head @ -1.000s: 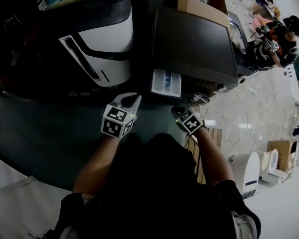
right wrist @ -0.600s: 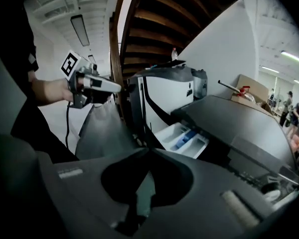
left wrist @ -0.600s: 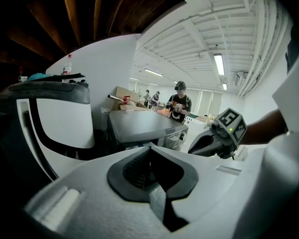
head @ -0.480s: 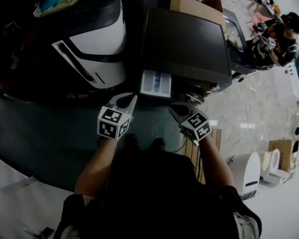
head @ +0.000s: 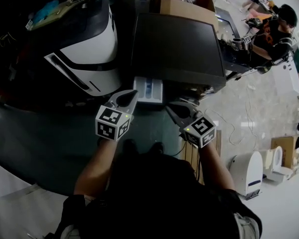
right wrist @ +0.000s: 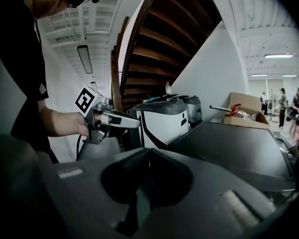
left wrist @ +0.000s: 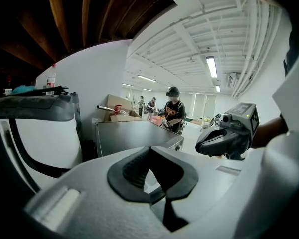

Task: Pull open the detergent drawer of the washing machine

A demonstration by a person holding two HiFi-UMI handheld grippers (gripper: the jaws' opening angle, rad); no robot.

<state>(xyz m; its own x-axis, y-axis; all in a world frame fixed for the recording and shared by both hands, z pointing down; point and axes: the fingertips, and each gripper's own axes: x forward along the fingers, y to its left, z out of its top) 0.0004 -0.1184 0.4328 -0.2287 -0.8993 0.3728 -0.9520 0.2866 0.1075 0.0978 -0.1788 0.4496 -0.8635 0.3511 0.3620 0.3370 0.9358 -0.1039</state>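
Observation:
The washing machine (head: pixel 177 44) has a flat dark grey top. Its detergent drawer (head: pixel 148 89) stands pulled out at the front left corner, white with blue compartments. My left gripper (head: pixel 131 95) is shut on nothing, its tips just left of the drawer's front. To the drawer's right, my right gripper (head: pixel 171 106) is also shut and empty. Neither touches the drawer. In the left gripper view the left gripper (left wrist: pixel 149 151) looks along the machine's top (left wrist: pixel 134 136), with the right gripper (left wrist: pixel 224 136) beside it. The right gripper view shows its own shut jaws (right wrist: pixel 148 151) and the left gripper (right wrist: pixel 114 119).
A white and black appliance (head: pixel 84 49) stands left of the washing machine. An open cardboard box (head: pixel 182 6) sits behind it. A person (head: pixel 274 31) works at the far right. A wooden pallet (head: pixel 192 153) and a white device (head: pixel 246 171) are on the floor at the right.
Both grippers have risen; the right one climbed more and tipped up from pointing steeply down. The drawer now lies closer in front of their tips and stays pulled out as before.

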